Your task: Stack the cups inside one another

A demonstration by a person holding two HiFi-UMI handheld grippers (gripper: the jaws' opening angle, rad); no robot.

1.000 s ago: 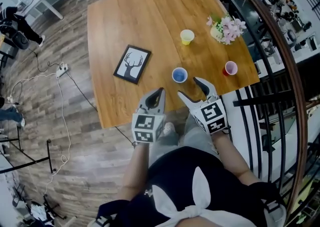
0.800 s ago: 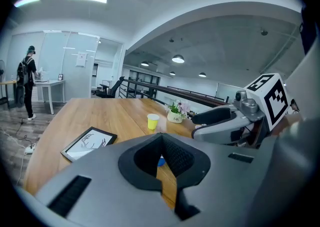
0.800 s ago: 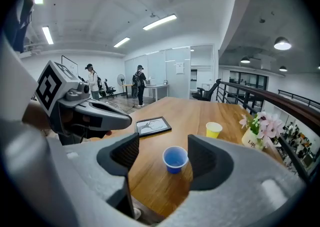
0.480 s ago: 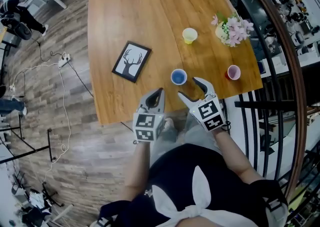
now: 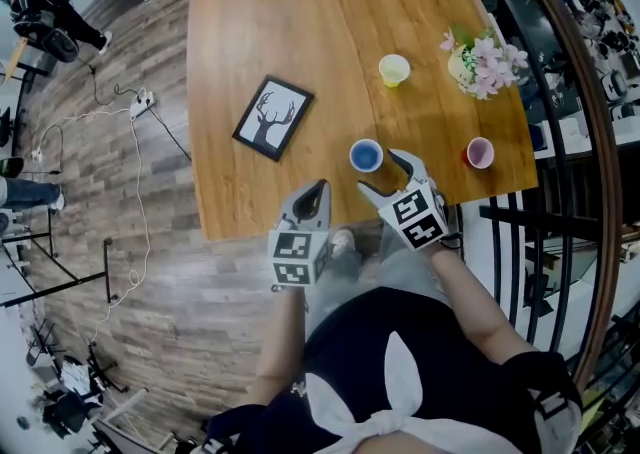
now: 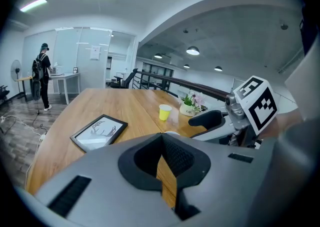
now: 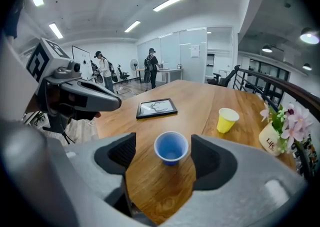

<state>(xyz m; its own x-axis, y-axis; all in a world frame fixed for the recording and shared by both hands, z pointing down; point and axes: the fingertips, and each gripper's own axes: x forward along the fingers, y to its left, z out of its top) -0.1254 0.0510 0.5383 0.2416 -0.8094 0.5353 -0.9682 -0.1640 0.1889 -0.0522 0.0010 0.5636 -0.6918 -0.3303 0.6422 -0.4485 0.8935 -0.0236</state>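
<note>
Right hand-held gripper [image 5: 383,172] jaws just opened wider, lined up on blue cup [image 5: 365,155].
Left hand-held gripper [image 5: 318,190], lower centre: jaws together, empty. Right: wide apart, holding nothing, nearer the cup than a second ago. Cup mid-frame on surface [image 5: 290,32], untouched; grab looks next. Pink cup [image 5: 480,153] right, yellow cup [image 5: 394,69] upper right: unstacked.

Can't see most of blue cup [image 6: 172,132] in left gripper view: only rim sliver past left gripper [image 6: 161,136] body. Can't read flower pot [image 6: 188,110] print there, too small. Can't resolve far person [image 6: 42,73] either. Lose table [image 5: 300,22] far end at head view's top edge
</note>
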